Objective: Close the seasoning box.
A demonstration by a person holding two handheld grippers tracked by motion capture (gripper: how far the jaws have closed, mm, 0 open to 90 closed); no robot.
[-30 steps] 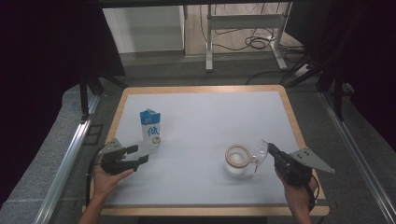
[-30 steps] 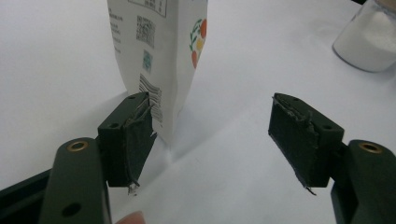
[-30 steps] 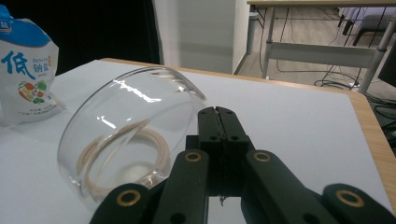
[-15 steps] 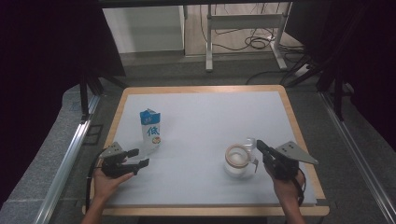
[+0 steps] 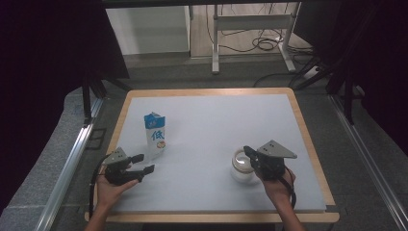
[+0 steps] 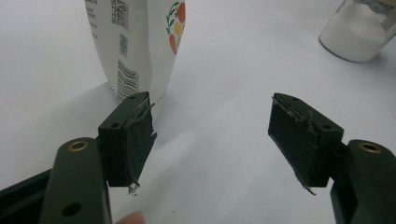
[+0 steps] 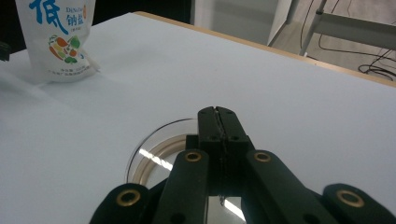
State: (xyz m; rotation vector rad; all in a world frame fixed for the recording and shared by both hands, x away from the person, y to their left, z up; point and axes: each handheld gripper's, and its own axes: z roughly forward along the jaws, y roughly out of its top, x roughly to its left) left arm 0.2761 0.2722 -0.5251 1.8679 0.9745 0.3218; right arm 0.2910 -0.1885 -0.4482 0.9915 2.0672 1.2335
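Observation:
A white pouch with blue print and a vegetable picture [image 5: 155,134] stands upright at the left of the white mat. My left gripper [image 5: 143,163] lies just in front of it, open, with nothing between its jaws; in the left gripper view the pouch [image 6: 135,46] stands beyond the left jaw of my left gripper [image 6: 212,135]. A clear glass jar holding white powder [image 5: 240,167] stands at the right front. My right gripper [image 5: 248,152] hovers over it, shut. In the right gripper view the pressed-together tips of my right gripper [image 7: 218,116] sit above the jar's open rim [image 7: 156,150].
The white mat lies on a table with a wooden rim [image 5: 207,91]. Metal rails [image 5: 72,154] run along both sides of the table. Beyond the far edge are a frame's legs and cables on the floor [image 5: 260,43]. Open mat stretches between pouch and jar.
My right gripper has moved left, from beside the jar to above its mouth, still shut. The left gripper, the pouch and the jar have kept their places.

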